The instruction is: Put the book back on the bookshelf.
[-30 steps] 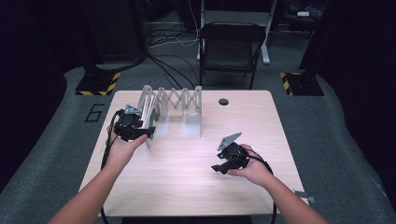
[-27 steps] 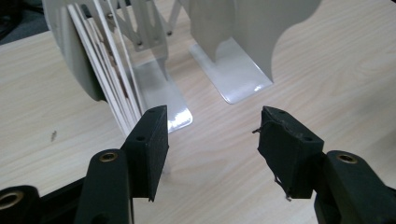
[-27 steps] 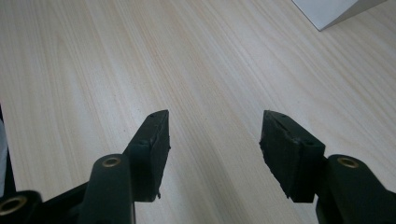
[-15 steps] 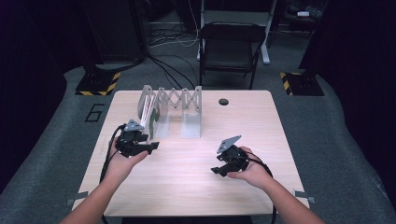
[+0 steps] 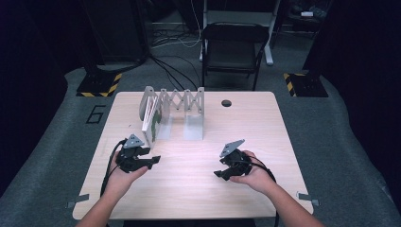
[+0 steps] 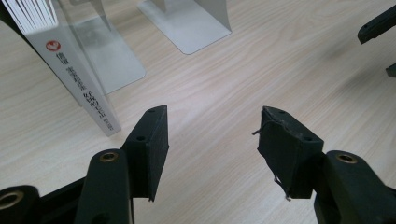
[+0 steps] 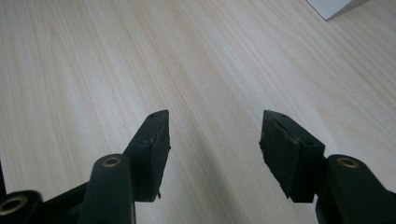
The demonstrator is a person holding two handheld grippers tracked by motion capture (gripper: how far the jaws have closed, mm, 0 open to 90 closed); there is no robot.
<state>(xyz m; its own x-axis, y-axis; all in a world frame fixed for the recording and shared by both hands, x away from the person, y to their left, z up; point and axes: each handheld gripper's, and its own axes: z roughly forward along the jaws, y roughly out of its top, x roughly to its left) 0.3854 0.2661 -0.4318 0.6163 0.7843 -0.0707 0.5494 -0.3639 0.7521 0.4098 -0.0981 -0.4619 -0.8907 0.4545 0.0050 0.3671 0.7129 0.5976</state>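
Standing over the pale wooden table (image 5: 198,198), I see a person holding a black gripper in each hand, both resting low over the wood near the front edge. The left gripper (image 6: 212,130) has its jaws spread apart with nothing between them, just bare wood grain in the gap. Ahead of its left jaw and off to that side stands a white book (image 6: 70,70), upright and slightly leaning, its spine with dark printed characters and a red mark near the top turned toward the jaws. The book is near that jaw but not touching it. It rests against a grey metal expanding book rack (image 5: 175,111), whose flat foot plates lie on the table farther ahead of the jaws; in the high view the book sits at the rack's left end.

The right gripper (image 7: 214,128) likewise holds its jaws apart and grips nothing, with bare tabletop between and beyond them. A corner of a rack plate shows far ahead, past its right jaw. Both grippers sit well apart from each other. A small dark round hole (image 5: 226,102) lies in the table beyond the rack.
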